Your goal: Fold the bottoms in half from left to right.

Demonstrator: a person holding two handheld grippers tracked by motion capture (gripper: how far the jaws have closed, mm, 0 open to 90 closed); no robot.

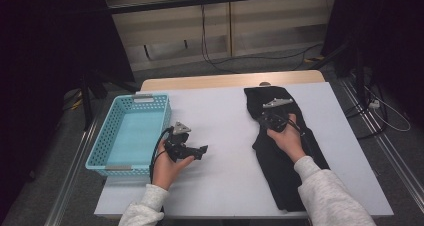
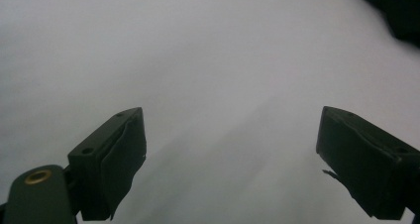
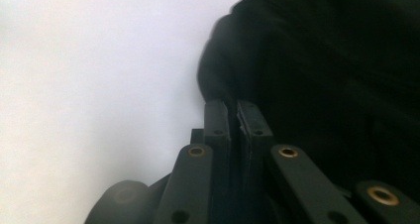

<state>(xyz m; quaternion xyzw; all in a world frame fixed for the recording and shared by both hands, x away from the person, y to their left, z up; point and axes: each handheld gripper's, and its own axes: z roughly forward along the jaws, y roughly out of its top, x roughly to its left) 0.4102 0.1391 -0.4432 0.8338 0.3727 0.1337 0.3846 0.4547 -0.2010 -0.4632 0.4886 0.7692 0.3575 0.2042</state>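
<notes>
black garment [image 1: 282, 161] edge pinched in right gripper [image 3: 233, 110] jaws, fold hidden; left gripper [image 2: 230, 149] jaws apart, empty.

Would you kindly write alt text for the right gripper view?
The right hand-held gripper has its jaws shut at the edge of a black garment, which fills the upper right. Whether cloth is pinched between them cannot be told. White table surface covers the left.

Grey floor [image 1: 60, 186] – pale wall panels [image 1: 260, 26] – cables [image 1: 220, 61].
</notes>
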